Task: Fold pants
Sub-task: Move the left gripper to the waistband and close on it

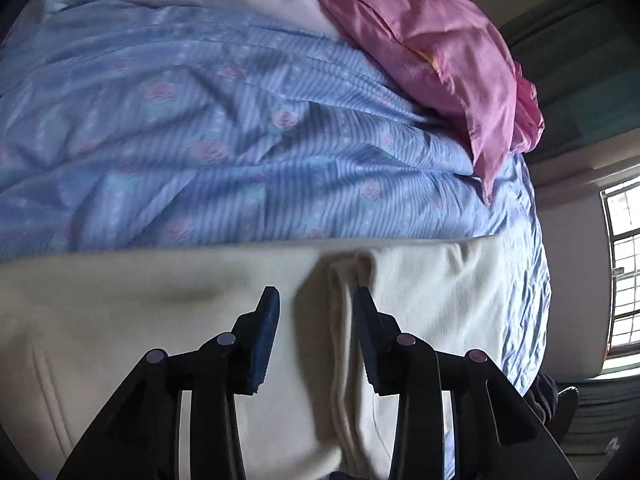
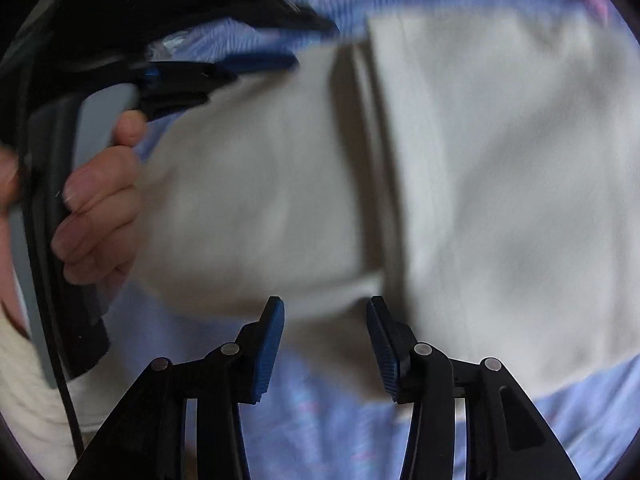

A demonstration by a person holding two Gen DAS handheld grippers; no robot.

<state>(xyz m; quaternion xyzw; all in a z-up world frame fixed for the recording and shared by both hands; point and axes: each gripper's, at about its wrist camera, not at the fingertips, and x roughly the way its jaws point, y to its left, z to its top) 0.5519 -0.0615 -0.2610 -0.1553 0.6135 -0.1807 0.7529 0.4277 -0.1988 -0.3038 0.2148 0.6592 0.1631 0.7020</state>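
- One pair of cream pants (image 1: 420,280) is lying folded over on the blue striped bedspread (image 1: 200,120)
- Left gripper (image 1: 316,300) is hovering open over them, gripping nothing
- Right gripper (image 2: 326,308) is gaping empty at their edge
- Pink cloth (image 1: 440,60) is lying beyond

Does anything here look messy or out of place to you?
Nothing looks damaged or spilled. The cream pants lie on the blue bedsheet with one part folded over, its edge slightly slanted. A pink cloth sits crumpled at the bed's far side. Both grippers are open.
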